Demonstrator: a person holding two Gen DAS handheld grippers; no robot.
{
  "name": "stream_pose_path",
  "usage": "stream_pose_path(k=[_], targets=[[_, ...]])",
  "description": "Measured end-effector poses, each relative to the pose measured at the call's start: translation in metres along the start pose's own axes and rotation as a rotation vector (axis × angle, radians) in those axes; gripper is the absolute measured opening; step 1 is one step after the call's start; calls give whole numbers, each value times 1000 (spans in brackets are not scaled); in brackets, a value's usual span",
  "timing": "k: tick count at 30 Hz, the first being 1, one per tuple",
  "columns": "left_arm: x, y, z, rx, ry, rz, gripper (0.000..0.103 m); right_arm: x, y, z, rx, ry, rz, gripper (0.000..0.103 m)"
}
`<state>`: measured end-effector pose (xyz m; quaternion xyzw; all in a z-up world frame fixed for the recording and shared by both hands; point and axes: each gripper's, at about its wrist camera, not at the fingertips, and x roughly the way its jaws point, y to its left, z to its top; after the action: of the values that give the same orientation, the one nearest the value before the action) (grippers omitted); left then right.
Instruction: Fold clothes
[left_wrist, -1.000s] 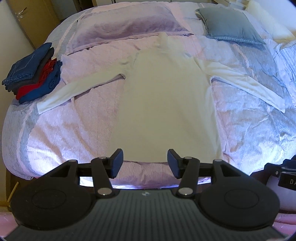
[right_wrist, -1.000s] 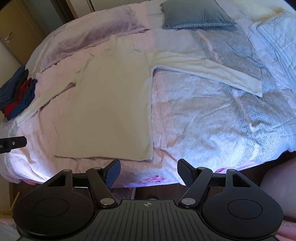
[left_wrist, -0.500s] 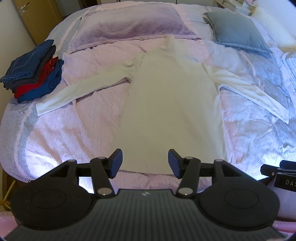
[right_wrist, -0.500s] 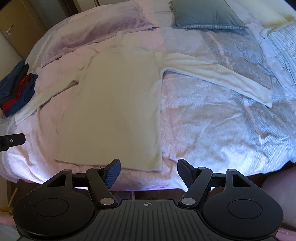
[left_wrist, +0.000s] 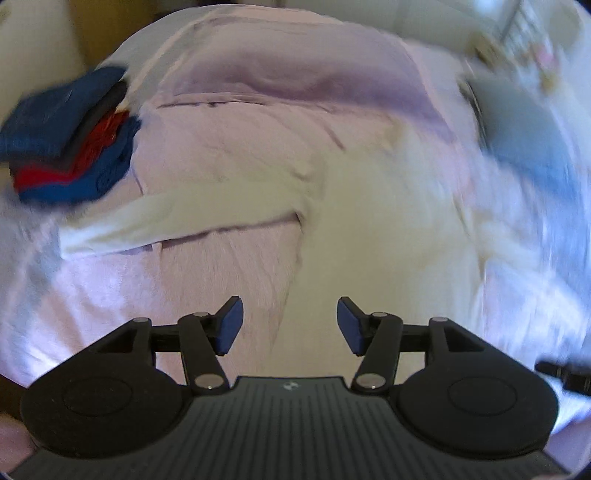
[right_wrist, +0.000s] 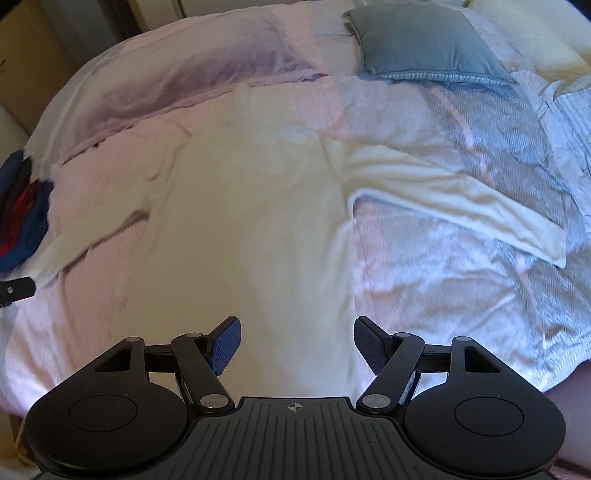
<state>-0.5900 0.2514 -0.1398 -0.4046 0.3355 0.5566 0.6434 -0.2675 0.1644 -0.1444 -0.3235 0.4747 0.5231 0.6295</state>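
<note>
A white long-sleeved top (right_wrist: 243, 229) lies flat on the bed with both sleeves spread out. In the left wrist view the top (left_wrist: 373, 229) fills the middle right, and its left sleeve (left_wrist: 173, 221) runs out toward the left. My left gripper (left_wrist: 289, 325) is open and empty, above the top's left side edge. My right gripper (right_wrist: 297, 345) is open and empty, above the top's lower body. The right sleeve (right_wrist: 461, 195) stretches to the right. The left view is blurred by motion.
A stack of folded blue, red and dark clothes (left_wrist: 70, 147) sits at the bed's left edge, also in the right wrist view (right_wrist: 22, 218). A grey-blue cushion (right_wrist: 424, 44) and a lilac pillow (right_wrist: 184, 74) lie at the head of the bed.
Both grippers have moved forward and lower over the bed, closer to the white top. The left one has swung toward the left sleeve. Both stay open.
</note>
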Motion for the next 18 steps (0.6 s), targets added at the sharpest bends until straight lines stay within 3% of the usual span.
stream_pose_path(k=[3, 7, 12, 18], targets=[[41, 70, 10, -273, -29, -35, 53, 22, 8, 15, 20, 19, -31, 71], [92, 163, 7, -629, -82, 38, 53, 62, 15, 29, 44, 59, -95, 71], [140, 253, -4, -934, -180, 129, 52, 114, 19, 40, 59, 103, -160, 71], [182, 315, -17, -1178, -273, 75, 51, 168, 24, 40, 15, 150, -193, 71]])
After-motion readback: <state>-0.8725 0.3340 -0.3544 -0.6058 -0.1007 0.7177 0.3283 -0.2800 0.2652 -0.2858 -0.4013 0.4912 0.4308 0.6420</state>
